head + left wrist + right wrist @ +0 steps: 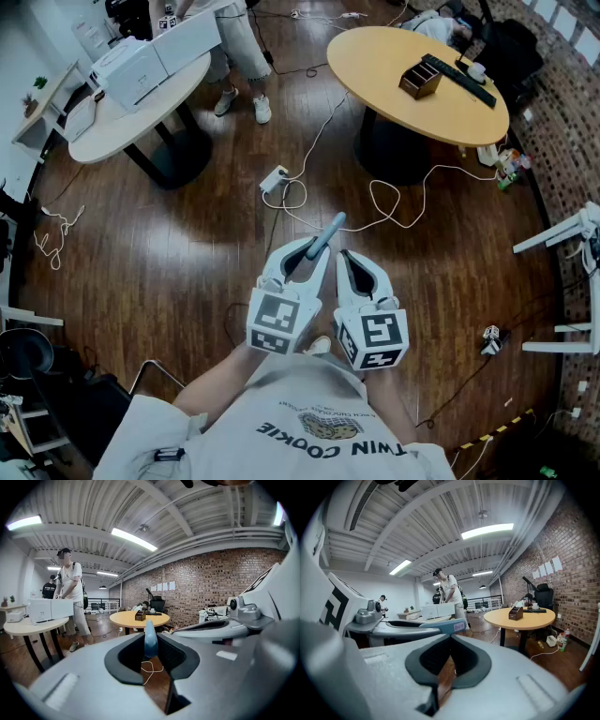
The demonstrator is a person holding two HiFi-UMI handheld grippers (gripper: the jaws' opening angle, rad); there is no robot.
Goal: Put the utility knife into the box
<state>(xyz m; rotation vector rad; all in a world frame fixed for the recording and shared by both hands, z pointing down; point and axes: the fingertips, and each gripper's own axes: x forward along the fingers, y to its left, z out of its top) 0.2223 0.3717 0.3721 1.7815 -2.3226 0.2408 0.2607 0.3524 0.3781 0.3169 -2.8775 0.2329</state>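
Note:
A slim blue utility knife [326,234] sticks out forward from my left gripper [309,251], whose jaws are shut on its handle. In the left gripper view the knife [150,639] stands upright between the dark pads. My right gripper [349,258] sits close beside the left one with its jaws closed and nothing between them; in its own view the knife [445,626] crosses just to the left. Both are held in front of the person's chest, over the wooden floor. A small dark brown box [420,80] stands on the round yellow table [375,56], far ahead to the right.
A white round table [103,131] with white boxes stands at the far left, a person [239,47] beside it. White cables and a power strip [274,178] lie on the floor ahead. A long black object [459,80] lies by the box. White furniture [572,234] is at the right edge.

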